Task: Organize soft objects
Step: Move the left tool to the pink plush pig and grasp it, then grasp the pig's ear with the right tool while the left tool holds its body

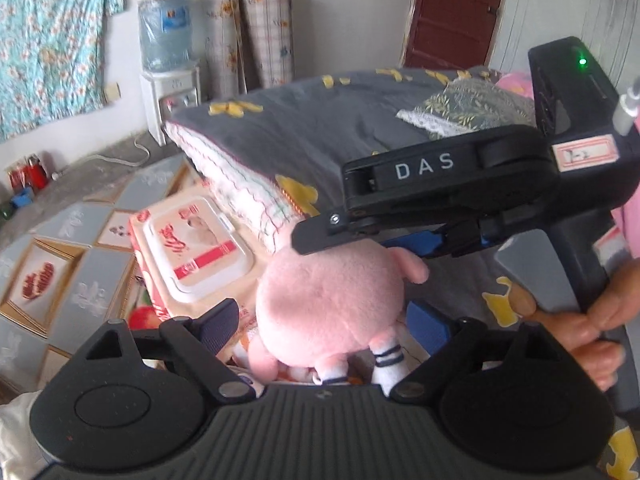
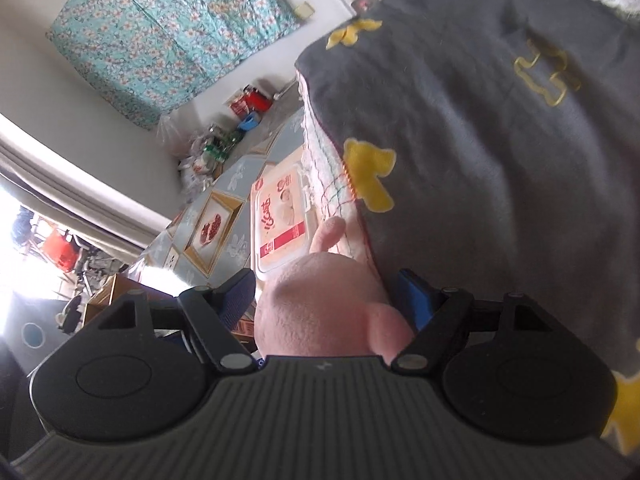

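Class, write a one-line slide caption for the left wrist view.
Left gripper straddles a pink plush toy beside a wet-wipes pack, right gripper reaching over it.

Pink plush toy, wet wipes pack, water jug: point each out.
pink plush toy (image 1: 332, 312), left wrist view, on its round head.
wet wipes pack (image 1: 200, 240), left wrist view, on its lid.
water jug (image 1: 165, 34), left wrist view, on its body.

Pink plush toy (image 1: 332, 300); grey quilt (image 1: 320, 136), yellow shapes; teal floral cloth (image 1: 48, 40).
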The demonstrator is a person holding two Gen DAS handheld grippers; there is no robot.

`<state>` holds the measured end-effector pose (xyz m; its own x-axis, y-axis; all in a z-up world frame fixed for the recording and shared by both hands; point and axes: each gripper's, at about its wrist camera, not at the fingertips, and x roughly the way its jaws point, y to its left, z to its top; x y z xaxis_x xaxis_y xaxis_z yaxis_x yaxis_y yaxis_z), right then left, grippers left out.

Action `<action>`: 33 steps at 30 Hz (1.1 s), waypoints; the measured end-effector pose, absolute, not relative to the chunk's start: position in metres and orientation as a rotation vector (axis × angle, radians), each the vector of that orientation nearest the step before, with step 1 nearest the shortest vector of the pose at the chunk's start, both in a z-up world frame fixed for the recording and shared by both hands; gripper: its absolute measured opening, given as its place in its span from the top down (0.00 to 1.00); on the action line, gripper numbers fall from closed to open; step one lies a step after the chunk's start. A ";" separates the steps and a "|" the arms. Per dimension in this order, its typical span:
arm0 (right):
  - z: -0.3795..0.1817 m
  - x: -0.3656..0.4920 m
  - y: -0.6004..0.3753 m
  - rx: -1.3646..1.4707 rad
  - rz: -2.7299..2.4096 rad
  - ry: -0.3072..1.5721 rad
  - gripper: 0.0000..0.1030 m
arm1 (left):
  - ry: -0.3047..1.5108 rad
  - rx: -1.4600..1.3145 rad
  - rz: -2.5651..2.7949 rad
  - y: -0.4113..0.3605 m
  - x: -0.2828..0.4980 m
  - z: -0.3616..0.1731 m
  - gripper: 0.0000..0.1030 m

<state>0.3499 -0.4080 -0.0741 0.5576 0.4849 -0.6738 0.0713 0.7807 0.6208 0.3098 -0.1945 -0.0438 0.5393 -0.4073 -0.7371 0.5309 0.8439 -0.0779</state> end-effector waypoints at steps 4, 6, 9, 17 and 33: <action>-0.079 0.350 -0.407 0.684 0.279 0.963 0.38 | 0.866 0.166 -0.550 -0.200 0.318 -0.055 0.15; -0.079 0.346 -0.406 0.693 0.281 0.956 0.40 | 0.882 0.140 -0.564 -0.199 0.318 -0.056 0.19; -0.072 0.337 -0.407 0.712 0.285 0.940 0.41 | 0.874 0.128 -0.567 -0.199 0.312 -0.050 0.19; -0.016 0.285 -0.399 0.712 0.359 0.841 0.41 | 0.778 0.144 -0.577 -0.187 0.264 0.001 0.19; -0.018 0.160 -0.336 0.765 0.576 0.970 0.41 | 0.780 0.029 -0.509 -0.098 0.123 0.005 0.19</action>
<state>0.1596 -0.3363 -0.0181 0.4567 0.7303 -0.5081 -0.0962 0.6083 0.7879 0.1225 -0.0981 0.0050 0.5969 -0.4280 -0.6786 0.4493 0.8791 -0.1593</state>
